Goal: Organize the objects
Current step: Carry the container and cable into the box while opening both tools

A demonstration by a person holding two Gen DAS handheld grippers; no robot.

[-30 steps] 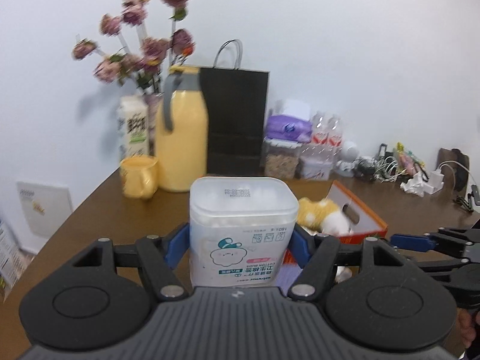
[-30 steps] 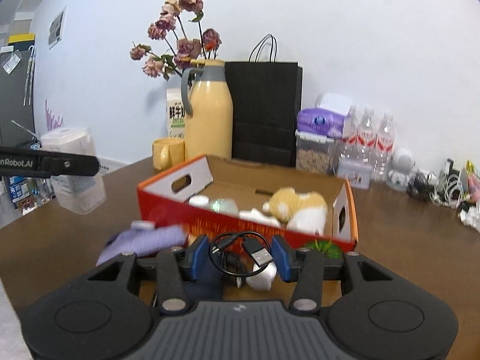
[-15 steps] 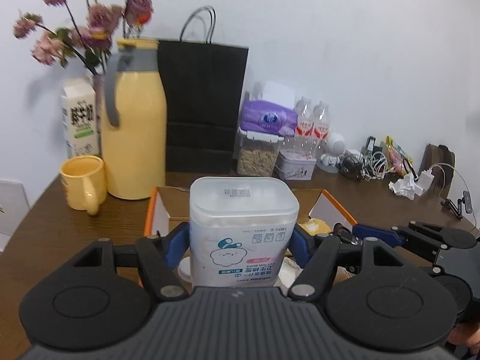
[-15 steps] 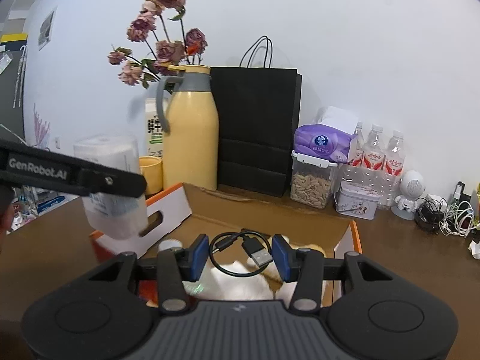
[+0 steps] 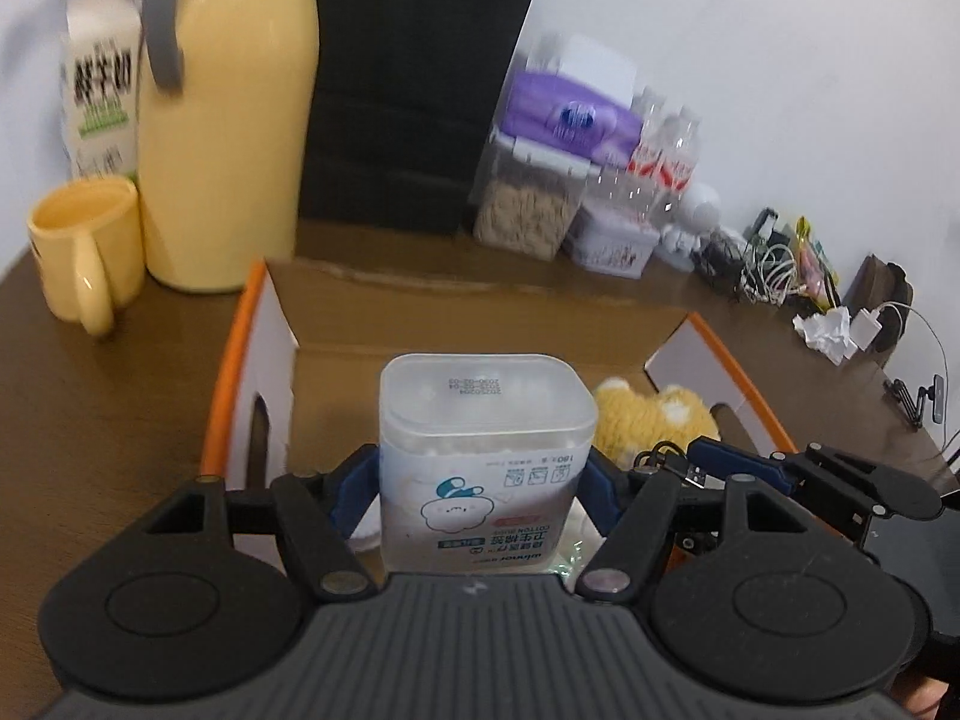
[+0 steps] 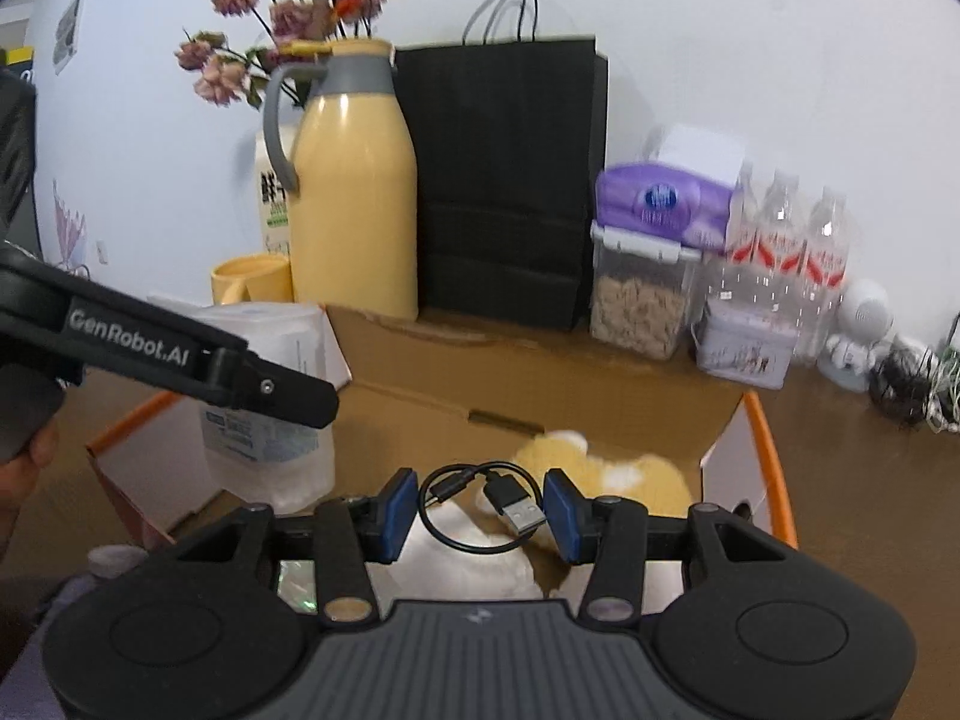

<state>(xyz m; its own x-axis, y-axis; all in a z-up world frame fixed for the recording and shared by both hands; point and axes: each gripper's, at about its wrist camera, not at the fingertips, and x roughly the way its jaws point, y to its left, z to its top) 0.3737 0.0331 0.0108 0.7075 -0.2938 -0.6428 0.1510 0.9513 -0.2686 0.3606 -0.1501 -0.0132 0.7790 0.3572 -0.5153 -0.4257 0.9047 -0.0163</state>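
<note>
Both loads are over the cardboard box (image 5: 252, 324) now, left gripper (image 5: 480, 480) jaws clamping the cotton-swab tub (image 5: 486, 456), right gripper (image 6: 480, 507) jaws pinching the cable (image 6: 480, 504), so drop-off looks near.

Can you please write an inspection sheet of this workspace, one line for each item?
Surface: brown table, crowded along the wall.
Job's things: cotton swab box and coiled USB cable, both held over the orange cardboard box; yellow plush toy inside.
Clutter: yellow jug, mug, black paper bag, water bottles, food container.
Grippers: left gripper clamps the swab box; right gripper holds the cable.
Cables: tangled chargers at the wall.
Surroundings: white wall, dried flowers.
</note>
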